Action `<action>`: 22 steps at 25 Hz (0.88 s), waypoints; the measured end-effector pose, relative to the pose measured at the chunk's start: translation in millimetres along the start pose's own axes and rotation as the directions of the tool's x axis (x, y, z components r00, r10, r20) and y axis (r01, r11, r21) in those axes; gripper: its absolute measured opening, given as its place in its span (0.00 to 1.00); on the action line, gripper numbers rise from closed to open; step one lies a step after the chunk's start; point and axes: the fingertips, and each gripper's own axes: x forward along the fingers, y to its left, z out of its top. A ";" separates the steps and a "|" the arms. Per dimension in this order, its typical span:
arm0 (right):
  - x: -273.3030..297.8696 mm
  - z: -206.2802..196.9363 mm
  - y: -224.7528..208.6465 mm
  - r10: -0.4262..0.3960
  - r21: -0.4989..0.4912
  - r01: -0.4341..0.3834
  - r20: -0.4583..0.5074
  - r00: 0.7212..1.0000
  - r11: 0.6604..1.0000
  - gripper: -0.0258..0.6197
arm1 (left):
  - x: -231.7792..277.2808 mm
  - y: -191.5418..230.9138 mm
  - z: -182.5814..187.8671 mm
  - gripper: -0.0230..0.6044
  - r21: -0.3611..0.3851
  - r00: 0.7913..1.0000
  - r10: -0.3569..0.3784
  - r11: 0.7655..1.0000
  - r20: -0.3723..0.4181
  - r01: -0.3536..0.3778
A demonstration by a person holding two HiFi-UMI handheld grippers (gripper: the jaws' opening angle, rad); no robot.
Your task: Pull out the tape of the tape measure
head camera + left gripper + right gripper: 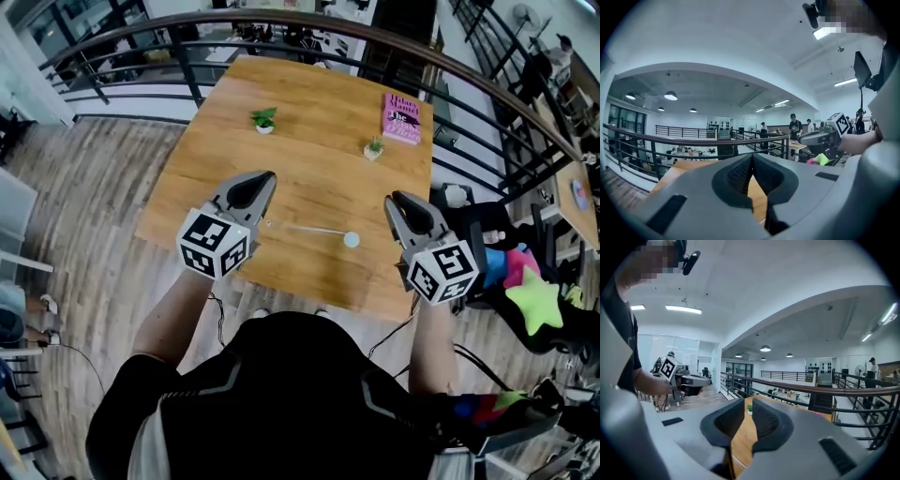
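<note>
Small pot [264, 127] and second pot [373, 154], beside the pink book [402, 118], each hold a plant. Tape measure [351, 239] lies near the table's [309, 150] near edge. Left claw [267, 176] closed, empty; right claw [395, 199] slightly apart, empty.

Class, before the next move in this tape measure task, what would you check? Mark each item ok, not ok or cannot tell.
1. Tape measure lies on the table: ok.
2. Tape drawn out towards the left gripper: ok.
3. Left gripper empty, jaws together: ok.
4. Right gripper empty, jaws slightly apart: ok.
5. Plants and book away from the tape: ok.
6. Tape locked in place: cannot tell.
</note>
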 end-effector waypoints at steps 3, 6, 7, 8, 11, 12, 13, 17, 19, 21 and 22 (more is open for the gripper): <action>-1.9 14.1 0.5 -0.017 0.020 0.016 0.039 0.999 1.000 0.09 | 0.4 -7.3 4.7 0.08 -0.025 1.000 -0.021 0.999 -0.012 0.021; 0.5 19.1 0.6 -0.034 0.047 0.033 0.036 0.999 0.998 0.05 | 0.8 -10.4 8.4 0.08 -0.011 1.000 -0.006 1.000 -0.026 0.006; 0.7 19.7 0.0 -0.045 0.061 0.043 0.031 0.999 0.997 0.05 | 0.4 -10.5 10.0 0.08 0.001 1.000 0.004 1.000 -0.028 -0.004; 0.3 20.8 -0.9 -0.056 0.071 0.054 0.028 0.998 0.996 0.05 | 0.3 -9.7 12.1 0.08 0.008 1.000 0.016 1.000 -0.026 -0.016; -2.6 29.7 -2.6 -0.079 0.065 0.077 0.030 0.996 0.995 0.05 | 1.0 -5.2 20.2 0.08 -0.020 0.999 0.035 0.999 -0.003 -0.036; -3.6 34.0 -3.0 -0.083 0.057 0.081 0.035 0.996 0.995 0.05 | 1.3 -4.9 23.2 0.08 -0.024 0.999 0.036 0.999 0.008 -0.036; -4.0 37.5 -4.0 -0.090 0.049 0.088 0.038 0.995 0.995 0.05 | 1.6 -4.5 26.0 0.08 -0.018 0.999 0.041 0.999 0.018 -0.040; -4.2 39.0 -9.7 -0.127 0.048 0.126 0.025 0.992 0.991 0.05 | 1.3 0.0 32.0 0.08 -0.001 0.996 0.090 0.996 0.014 -0.090; -6.0 39.6 -10.9 -0.135 0.059 0.134 0.021 0.991 0.989 0.05 | -0.4 -1.3 36.5 0.08 0.012 0.995 0.100 0.995 0.004 -0.100; -8.0 43.2 -13.0 -0.141 0.060 0.139 0.024 0.990 0.988 0.05 | -2.6 -2.3 42.9 0.08 0.030 0.994 0.104 0.994 0.014 -0.105; -8.8 45.1 -14.1 -0.145 0.057 0.143 0.027 0.989 0.988 0.05 | -3.4 -1.0 45.3 0.08 0.035 0.994 0.110 0.993 0.019 -0.111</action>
